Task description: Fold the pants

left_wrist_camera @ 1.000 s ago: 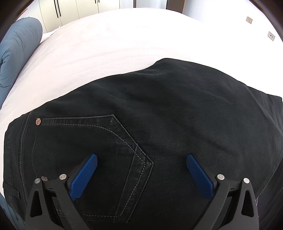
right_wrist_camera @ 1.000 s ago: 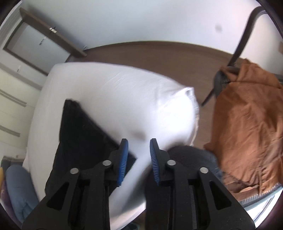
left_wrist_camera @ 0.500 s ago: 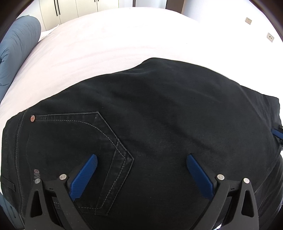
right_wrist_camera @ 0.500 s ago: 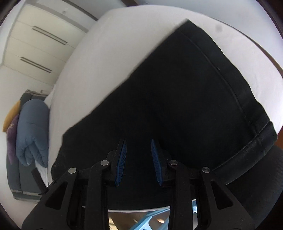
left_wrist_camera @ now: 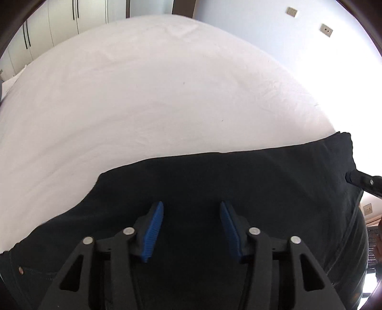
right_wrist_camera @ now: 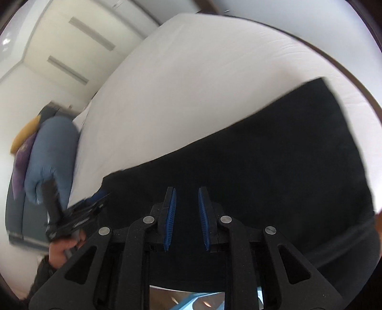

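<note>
Black pants (left_wrist_camera: 238, 181) lie flat on the white bed (left_wrist_camera: 155, 90), also in the right wrist view (right_wrist_camera: 274, 152). My left gripper (left_wrist_camera: 192, 229) hovers over the pants, its blue pads half open with nothing between them. My right gripper (right_wrist_camera: 187, 214) is over the pants too, its pads a narrow gap apart and empty. The left gripper also shows at the left of the right wrist view (right_wrist_camera: 78, 214), and the right one at the right edge of the left wrist view (left_wrist_camera: 363, 181), at the pants' end.
A blue pillow (right_wrist_camera: 51, 155) with purple and yellow cushions lies at the head of the bed. White wardrobe doors (left_wrist_camera: 64, 16) stand beyond the bed. The bed's far part is bare sheet.
My left gripper has narrowed from wide open to half open and moved off the back pocket toward the pants' far edge. The right gripper swung from the room onto the pants.
</note>
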The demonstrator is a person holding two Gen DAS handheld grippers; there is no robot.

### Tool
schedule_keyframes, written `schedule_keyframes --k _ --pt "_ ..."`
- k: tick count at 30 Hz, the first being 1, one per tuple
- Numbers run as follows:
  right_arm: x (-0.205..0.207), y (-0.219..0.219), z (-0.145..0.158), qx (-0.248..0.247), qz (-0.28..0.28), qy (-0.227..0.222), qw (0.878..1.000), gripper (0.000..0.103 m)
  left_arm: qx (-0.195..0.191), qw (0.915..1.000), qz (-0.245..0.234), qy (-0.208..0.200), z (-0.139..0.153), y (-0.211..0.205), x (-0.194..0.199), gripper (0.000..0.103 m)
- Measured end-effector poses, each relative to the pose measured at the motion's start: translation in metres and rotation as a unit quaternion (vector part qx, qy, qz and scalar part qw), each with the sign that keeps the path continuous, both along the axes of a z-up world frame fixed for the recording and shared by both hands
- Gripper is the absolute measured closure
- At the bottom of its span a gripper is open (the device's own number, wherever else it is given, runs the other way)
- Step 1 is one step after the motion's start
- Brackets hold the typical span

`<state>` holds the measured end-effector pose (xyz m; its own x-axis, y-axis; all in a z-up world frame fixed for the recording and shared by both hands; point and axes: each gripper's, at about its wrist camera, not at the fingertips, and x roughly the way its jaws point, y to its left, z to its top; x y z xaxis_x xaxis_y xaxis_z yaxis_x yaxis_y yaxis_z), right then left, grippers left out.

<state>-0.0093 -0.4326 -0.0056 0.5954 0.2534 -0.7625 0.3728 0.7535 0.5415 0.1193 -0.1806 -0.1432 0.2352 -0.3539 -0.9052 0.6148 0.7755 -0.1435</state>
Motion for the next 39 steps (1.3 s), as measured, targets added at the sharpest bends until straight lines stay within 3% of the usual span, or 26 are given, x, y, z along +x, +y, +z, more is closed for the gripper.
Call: schedule_keyframes --k 1,3,5,6,8,11,12,14,16,17,19,21,22,23,24,26,28,29,32,35,39 --pt "0.016 0.015 -0.004 -0.002 0.027 0.000 1.000 0.085 -0.002 1.0000 0.002 0.008 -0.008 -0.001 0.007 0.055" --pt "0.042 0.032 -0.021 -0.004 0.053 0.019 0.998 0.085 -0.016 0.9995 0.017 0.021 -0.012 0.004 0.022 0.065" --pt "0.054 0.029 -0.040 -0.013 0.043 0.057 0.997 0.085 -0.003 0.9995 0.028 0.017 -0.011 0.014 0.033 0.095" --pt "0.054 0.022 -0.049 -0.013 0.033 0.068 0.997 0.093 0.003 0.9994 0.031 0.016 -0.014 0.021 0.036 0.099" --pt "0.042 0.001 -0.061 0.020 0.008 0.064 0.998 0.103 -0.024 0.9982 0.040 0.037 -0.021 0.042 0.042 0.098" --pt "0.019 -0.038 -0.062 0.024 -0.051 0.057 0.997 0.103 -0.040 0.9973 0.054 0.031 -0.021 0.061 0.041 0.098" --pt "0.008 -0.053 -0.061 0.016 -0.074 0.058 0.995 0.103 -0.035 0.9973 0.061 0.019 -0.020 0.065 0.040 0.098" --pt "-0.007 -0.077 -0.045 -0.030 -0.128 0.079 0.988 0.103 0.009 0.9958 0.087 -0.027 -0.017 0.073 0.047 0.098" --pt "-0.014 -0.088 -0.026 -0.077 -0.173 0.095 0.977 0.101 0.007 0.9930 0.110 -0.041 -0.012 0.082 0.041 0.098" --pt "-0.012 -0.088 -0.016 -0.082 -0.175 0.083 0.978 0.095 0.007 0.9923 0.114 -0.048 -0.007 0.082 0.036 0.098" --pt "0.009 -0.071 -0.004 -0.050 -0.128 0.032 0.990 0.095 -0.008 0.9936 0.097 -0.057 0.003 0.071 0.020 0.098" --pt "0.048 -0.032 -0.006 0.011 -0.039 -0.007 0.999 0.095 -0.026 0.9951 0.074 -0.061 0.011 0.053 0.003 0.082" --pt "0.066 -0.011 -0.011 0.045 0.001 -0.021 0.999 0.095 -0.031 0.9951 0.070 -0.062 0.013 0.040 -0.007 0.060" --pt "0.085 0.011 -0.018 0.071 0.037 -0.032 0.996 0.095 -0.037 0.9949 0.071 -0.061 0.011 0.033 -0.014 0.047" --pt "0.102 0.030 -0.025 0.084 0.065 -0.041 0.994 0.095 -0.034 0.9952 0.072 -0.056 0.005 0.030 -0.012 0.045" --pt "0.128 0.053 -0.045 0.097 0.085 -0.032 0.991 0.095 0.011 0.9966 0.076 -0.030 -0.026 0.027 -0.008 0.044" --pt "0.137 0.050 -0.075 0.100 0.061 0.008 0.993 0.096 0.009 0.9963 0.072 -0.045 -0.037 0.028 -0.008 0.043" --pt "0.134 0.041 -0.089 0.099 0.036 0.015 0.994 0.103 0.018 0.9964 0.066 -0.050 -0.039 0.026 -0.011 0.043" --pt "0.108 -0.004 -0.109 0.144 -0.047 -0.006 0.989 0.103 0.025 0.9964 0.068 -0.044 -0.038 0.020 -0.007 0.043" --pt "0.072 -0.057 -0.100 0.104 -0.119 -0.023 0.987 0.103 0.028 0.9963 0.067 -0.047 -0.039 0.015 -0.004 0.043" --pt "0.013 -0.124 -0.084 0.050 -0.214 -0.029 0.975 0.103 0.026 0.9959 0.072 -0.048 -0.036 0.029 -0.002 0.043"
